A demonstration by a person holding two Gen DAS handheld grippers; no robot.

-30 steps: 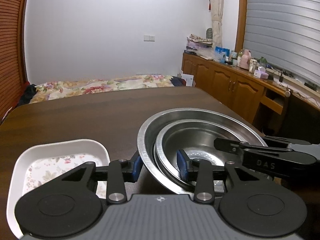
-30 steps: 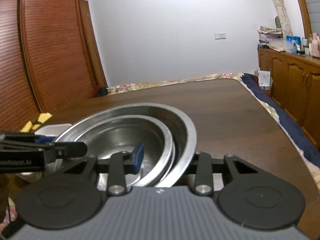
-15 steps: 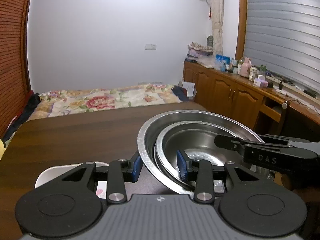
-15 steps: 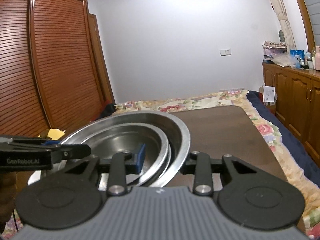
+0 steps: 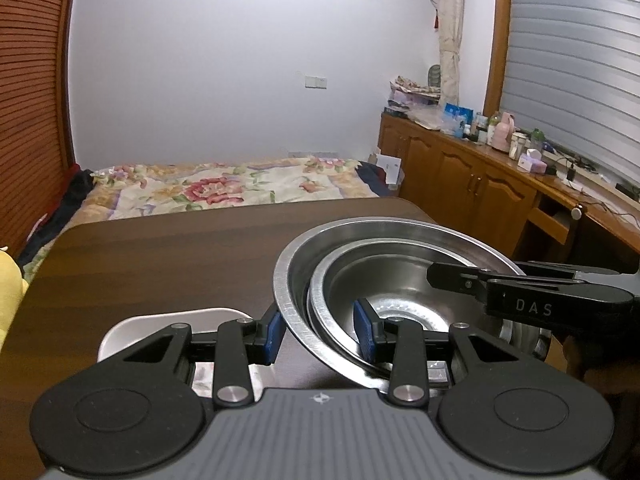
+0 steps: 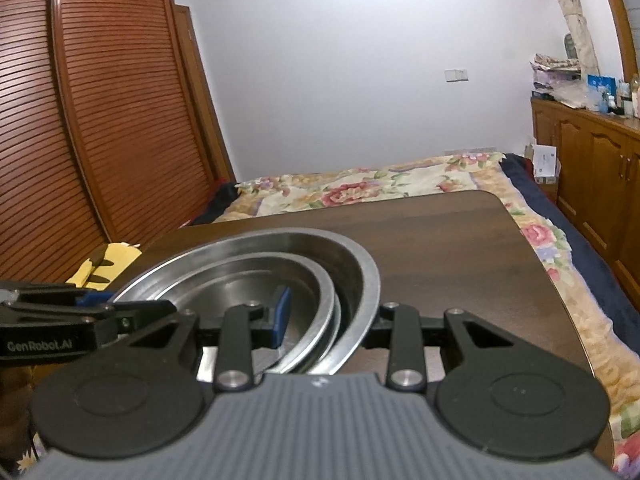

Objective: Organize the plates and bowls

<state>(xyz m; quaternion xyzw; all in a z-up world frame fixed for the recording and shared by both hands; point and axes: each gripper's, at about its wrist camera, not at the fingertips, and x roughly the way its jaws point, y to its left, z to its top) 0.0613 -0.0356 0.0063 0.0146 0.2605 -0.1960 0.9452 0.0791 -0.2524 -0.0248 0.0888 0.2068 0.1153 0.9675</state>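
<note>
Left wrist view: nested steel bowls pinched at opposite rims by left gripper and right gripper, jaws closed; raised higher above table, white plate receding; transfer underway.

Shiny brushed-metal bowls, a dark smooth wood table, and a seemingly glazed white tray.

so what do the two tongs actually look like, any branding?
Both are black, two-finger linkage builds with silver pivot screws, round black discs at the base and a ribbed grey body. The pads are blue. The left tongs read "GenRobot.AI" on their side; the right tongs read "DAS". No cables or sleeves visible.
</note>
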